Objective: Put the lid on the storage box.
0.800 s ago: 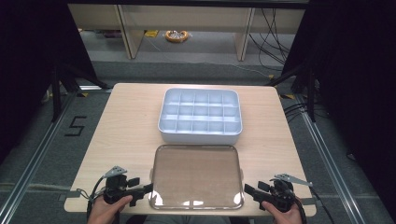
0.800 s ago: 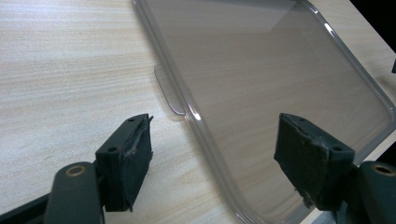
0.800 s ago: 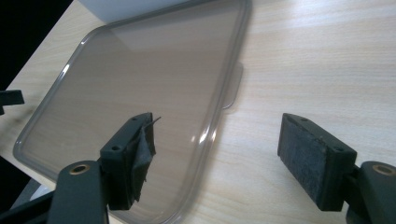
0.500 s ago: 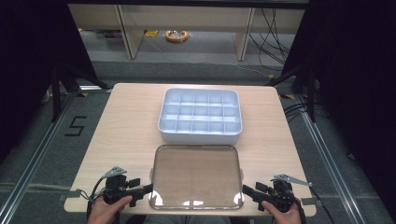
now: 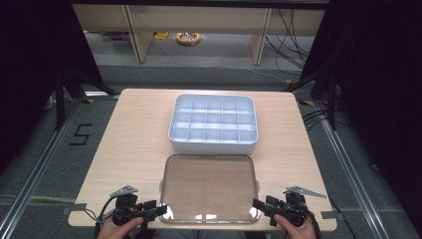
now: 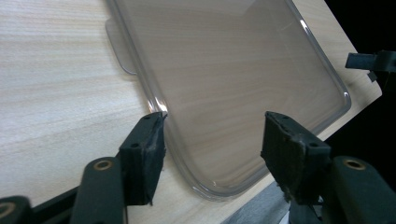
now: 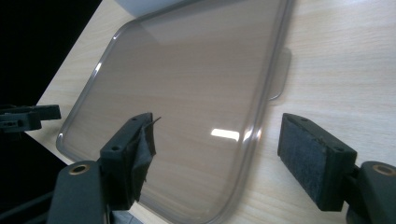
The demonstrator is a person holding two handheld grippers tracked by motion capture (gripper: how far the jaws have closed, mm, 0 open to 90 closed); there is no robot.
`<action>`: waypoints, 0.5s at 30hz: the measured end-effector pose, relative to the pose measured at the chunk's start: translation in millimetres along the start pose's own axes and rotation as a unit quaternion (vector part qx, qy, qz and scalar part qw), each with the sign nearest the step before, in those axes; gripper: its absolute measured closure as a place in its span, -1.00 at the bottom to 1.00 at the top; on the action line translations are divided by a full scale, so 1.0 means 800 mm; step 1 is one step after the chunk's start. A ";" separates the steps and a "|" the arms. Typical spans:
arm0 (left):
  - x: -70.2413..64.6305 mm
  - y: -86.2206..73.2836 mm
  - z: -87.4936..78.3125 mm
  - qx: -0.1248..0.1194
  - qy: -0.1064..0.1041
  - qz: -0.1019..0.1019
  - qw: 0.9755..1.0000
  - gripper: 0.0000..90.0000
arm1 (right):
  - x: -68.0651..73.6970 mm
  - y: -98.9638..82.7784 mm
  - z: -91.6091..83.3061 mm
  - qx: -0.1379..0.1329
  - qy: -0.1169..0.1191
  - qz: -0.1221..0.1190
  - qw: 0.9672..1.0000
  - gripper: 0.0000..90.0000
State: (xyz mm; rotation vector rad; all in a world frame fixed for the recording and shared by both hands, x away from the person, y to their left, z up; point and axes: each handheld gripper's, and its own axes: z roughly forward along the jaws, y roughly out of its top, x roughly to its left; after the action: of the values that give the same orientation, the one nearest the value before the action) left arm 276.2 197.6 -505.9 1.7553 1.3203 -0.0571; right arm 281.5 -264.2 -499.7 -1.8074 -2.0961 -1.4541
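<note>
The clear lid [image 5: 209,188] lies flat at the table's [image 5: 134,144] 6 o'clock edge, long axis 9-to-3, between the left gripper [image 5: 158,210] and right gripper [image 5: 258,204], both wide open, empty, straddling its near corners.

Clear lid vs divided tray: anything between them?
Nothing. In the high view the clear lid lies flat just in front of the divided tray, with a thin strip of bare table between them.

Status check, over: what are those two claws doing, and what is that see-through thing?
Left claw open at clear lid's near-left corner. Right claw open at near-right corner. Lid flat, ungripped. Compartment tray behind lid, not in the way.
</note>
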 end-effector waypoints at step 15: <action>0.004 0.004 0.017 0.020 0.033 -0.003 0.999 -0.03 | 0.002 0.003 0.023 0.022 -0.014 0.012 1.000 -0.31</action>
State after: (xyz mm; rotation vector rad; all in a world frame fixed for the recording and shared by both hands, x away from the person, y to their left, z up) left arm 286.0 190.5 -513.4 1.7996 1.3798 -0.0297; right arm 292.5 -251.1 -507.8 -1.8416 -2.0941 -1.3747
